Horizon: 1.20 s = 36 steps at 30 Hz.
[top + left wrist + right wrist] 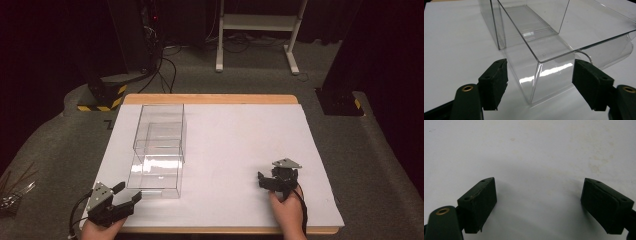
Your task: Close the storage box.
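Two clear plastic boxes stand on the white table cover, left of centre. The nearer box lies against the farther, taller one. My left gripper is open at the near left corner of the table, its jaws pointing at the near box's front corner, a short way off. My right gripper is open at the near right, tilted down at bare white cover, with nothing between its jaws.
The wooden table carries a white cover. Beyond it are a black stand with yellow-black stripes, cables and a white frame's legs on grey carpet. Thin sticks lie at the far left.
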Available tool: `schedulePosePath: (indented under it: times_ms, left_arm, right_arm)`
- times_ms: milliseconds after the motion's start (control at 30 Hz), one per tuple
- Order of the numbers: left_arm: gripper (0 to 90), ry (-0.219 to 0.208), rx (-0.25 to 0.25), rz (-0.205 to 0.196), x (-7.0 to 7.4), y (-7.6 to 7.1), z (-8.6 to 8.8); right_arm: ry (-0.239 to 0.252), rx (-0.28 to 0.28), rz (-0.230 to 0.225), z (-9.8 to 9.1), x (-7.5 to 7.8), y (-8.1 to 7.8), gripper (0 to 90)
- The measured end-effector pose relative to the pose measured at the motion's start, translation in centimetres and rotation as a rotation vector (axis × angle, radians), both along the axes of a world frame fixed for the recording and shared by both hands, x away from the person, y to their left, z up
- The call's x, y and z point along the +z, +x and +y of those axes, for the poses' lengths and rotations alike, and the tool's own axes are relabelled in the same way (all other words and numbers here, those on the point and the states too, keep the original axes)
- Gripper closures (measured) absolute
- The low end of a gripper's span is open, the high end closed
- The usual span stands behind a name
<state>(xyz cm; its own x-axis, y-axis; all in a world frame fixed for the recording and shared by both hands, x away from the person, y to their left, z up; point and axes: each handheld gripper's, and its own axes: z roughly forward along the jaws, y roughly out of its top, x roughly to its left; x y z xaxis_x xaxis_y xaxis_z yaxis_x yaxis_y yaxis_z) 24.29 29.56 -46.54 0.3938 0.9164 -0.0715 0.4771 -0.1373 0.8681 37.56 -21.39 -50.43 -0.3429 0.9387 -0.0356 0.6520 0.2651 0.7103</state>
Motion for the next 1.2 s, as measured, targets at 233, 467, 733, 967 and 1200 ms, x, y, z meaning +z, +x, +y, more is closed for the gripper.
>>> schedulePosePath:
  times_ms: [233,467,733,967,1200]
  left_arm:
    - [28.7,-0.011,-0.001,-0.001,-0.3,0.3,0.0]
    - [27.8,0.0,-0.007,0.01,-0.7,0.5,-0.1]
    - [35.4,-0.011,-0.022,0.008,-0.8,0.7,-0.4]
    - [40.3,-0.014,-0.027,-0.001,-0.8,1.0,-0.6]
    - [41.1,-0.017,-0.012,-0.015,-0.9,1.3,-0.7]
  right_arm:
    - [0.0,0.0,0.0,0.0,0.0,0.0,13.1]
    - [0.0,0.001,0.0,0.0,0.0,0.0,13.2]
    - [-0.001,0.003,-0.001,0.0,0.0,0.0,13.4]
    - [-0.001,0.003,-0.001,0.0,0.0,0.0,13.5]
    - [-0.001,0.004,-0.002,0.0,0.0,0.0,13.6]
